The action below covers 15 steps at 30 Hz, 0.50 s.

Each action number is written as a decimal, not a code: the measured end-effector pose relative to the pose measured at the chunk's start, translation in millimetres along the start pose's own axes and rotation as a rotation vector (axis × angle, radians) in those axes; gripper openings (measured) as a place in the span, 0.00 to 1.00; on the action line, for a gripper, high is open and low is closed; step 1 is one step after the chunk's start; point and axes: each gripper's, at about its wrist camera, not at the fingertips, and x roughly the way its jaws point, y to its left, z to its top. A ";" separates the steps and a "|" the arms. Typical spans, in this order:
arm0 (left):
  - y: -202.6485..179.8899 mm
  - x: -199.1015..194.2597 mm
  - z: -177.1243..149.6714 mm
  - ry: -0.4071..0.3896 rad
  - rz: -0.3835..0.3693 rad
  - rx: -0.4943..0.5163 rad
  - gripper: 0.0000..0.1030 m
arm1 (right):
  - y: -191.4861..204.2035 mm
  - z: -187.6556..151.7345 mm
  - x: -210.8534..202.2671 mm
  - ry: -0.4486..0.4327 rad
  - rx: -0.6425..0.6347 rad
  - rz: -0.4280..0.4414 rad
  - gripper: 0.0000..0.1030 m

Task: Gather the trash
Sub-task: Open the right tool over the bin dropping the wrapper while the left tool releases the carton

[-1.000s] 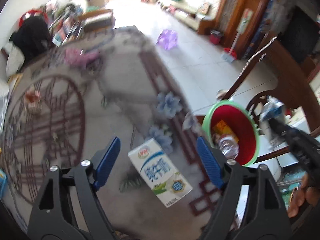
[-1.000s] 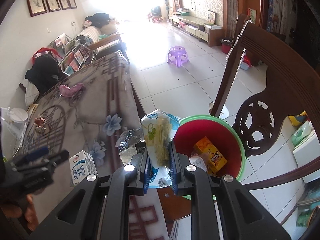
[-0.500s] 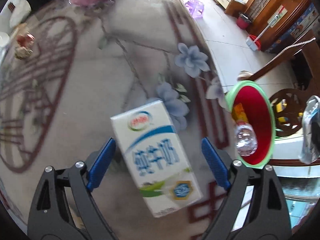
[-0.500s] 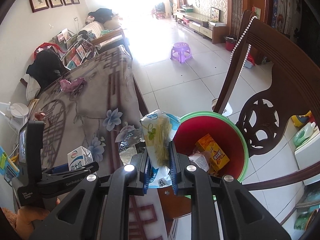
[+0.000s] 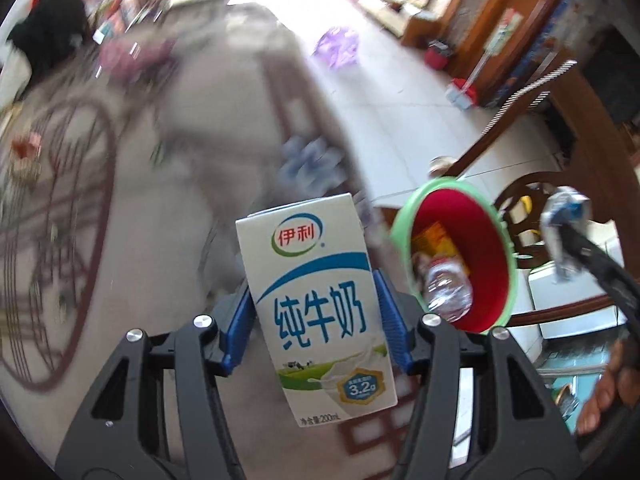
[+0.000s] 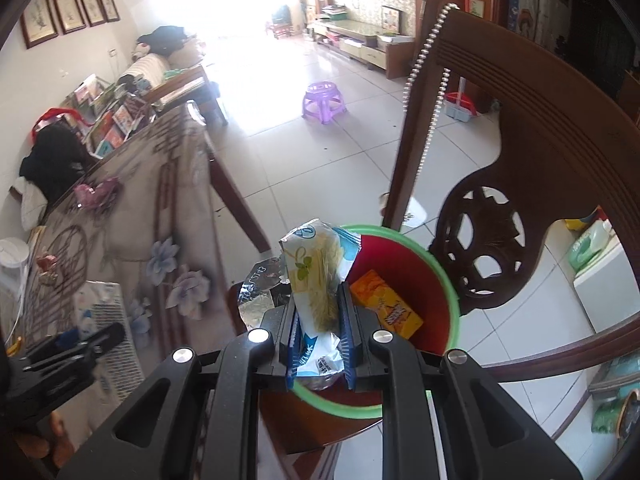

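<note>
My left gripper is shut on a white and blue milk carton and holds it above the patterned table. My right gripper is shut on a crumpled white and blue snack wrapper, held over the near rim of the red bin with a green rim. The bin stands on a wooden chair seat by the table edge and holds an orange packet and a clear plastic bottle. The left gripper and carton show blurred at lower left in the right wrist view.
A carved wooden chair back rises right behind the bin. A pink crumpled item and a small red item lie farther along the table. A purple stool stands on the tiled floor.
My left gripper closed on the milk carton and lifted it off the table. My right gripper stayed shut on the wrapper over the bin, barely moving.
</note>
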 end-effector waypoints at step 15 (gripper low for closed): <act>-118.8 19.6 40.4 -0.018 -0.257 0.316 0.53 | -64.7 -4.6 -17.8 -0.054 0.178 -0.139 0.53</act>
